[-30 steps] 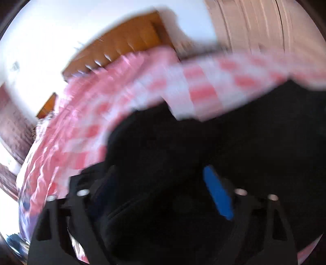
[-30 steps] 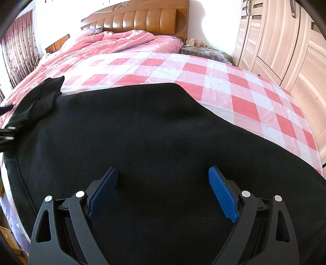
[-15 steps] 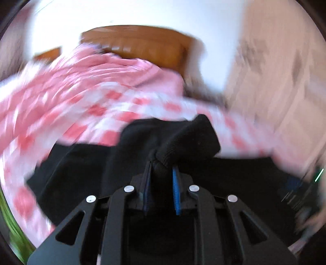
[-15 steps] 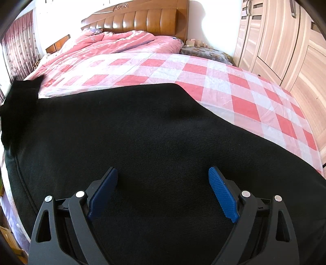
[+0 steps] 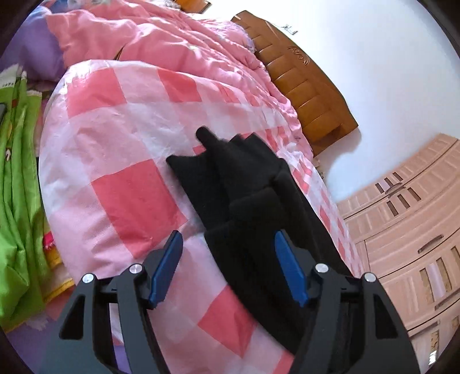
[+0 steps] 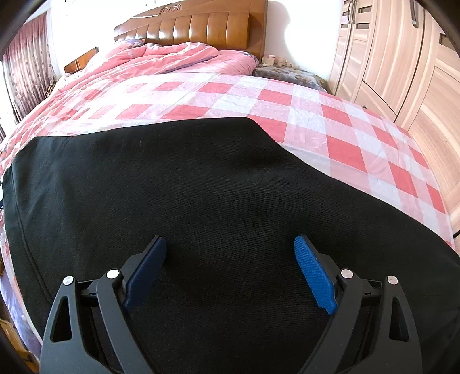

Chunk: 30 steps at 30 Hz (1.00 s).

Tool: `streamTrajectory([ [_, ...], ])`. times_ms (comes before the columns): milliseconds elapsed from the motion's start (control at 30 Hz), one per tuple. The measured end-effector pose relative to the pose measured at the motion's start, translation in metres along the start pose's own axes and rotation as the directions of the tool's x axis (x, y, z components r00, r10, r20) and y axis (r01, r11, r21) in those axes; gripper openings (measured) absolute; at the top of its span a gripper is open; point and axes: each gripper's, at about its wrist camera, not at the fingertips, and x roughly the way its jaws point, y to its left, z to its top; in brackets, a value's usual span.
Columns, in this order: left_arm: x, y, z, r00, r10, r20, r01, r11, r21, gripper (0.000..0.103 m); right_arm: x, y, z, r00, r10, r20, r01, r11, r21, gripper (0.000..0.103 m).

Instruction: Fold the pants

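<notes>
Black pants lie on a pink checked bed sheet [image 5: 115, 138]. In the left wrist view a bunched, layered end of the pants [image 5: 244, 184] lies on the sheet just ahead of my left gripper [image 5: 227, 244], which is open and empty. In the right wrist view the pants [image 6: 201, 187] spread flat and wide across the sheet [image 6: 316, 115]. My right gripper [image 6: 230, 253] is open and empty, low over the middle of the black fabric.
A pink quilt [image 6: 161, 57] is piled near the wooden headboard [image 6: 201, 26]. A wooden wardrobe [image 6: 402, 57] stands along the bed's right side. Green fabric [image 5: 17, 172] hangs beside the bed in the left wrist view.
My left gripper was shut on a fold of the pants half a second ago; now it is open and the fabric lies on the sheet. The right gripper has not moved.
</notes>
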Motion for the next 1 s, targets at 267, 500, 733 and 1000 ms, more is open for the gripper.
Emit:
streamTrajectory([
  [267, -0.01, -0.029, -0.005, 0.997, -0.008, 0.075, 0.007, 1.0, 0.01, 0.065, 0.0, 0.0, 0.0, 1.0, 0.0, 0.0, 0.0, 1.0, 0.0, 0.087],
  [500, 0.019, -0.051, -0.006, 0.996, 0.086, 0.008, -0.087, 0.986, 0.143, 0.045, 0.0, 0.0, 0.0, 1.0, 0.0, 0.001, 0.0, 1.0, 0.001, 0.087],
  [733, 0.017, -0.055, -0.016, 0.992, 0.114, 0.05, -0.122, 0.974, 0.191, 0.021, 0.0, 0.0, 0.0, 1.0, -0.002, 0.001, 0.002, 1.0, 0.004, 0.087],
  [1000, 0.038, -0.051, -0.01, 0.997, 0.077, -0.03, -0.071, 0.985, 0.155, 0.051, 0.0, 0.0, 0.0, 1.0, -0.003, 0.001, 0.003, 1.0, 0.003, 0.087],
])
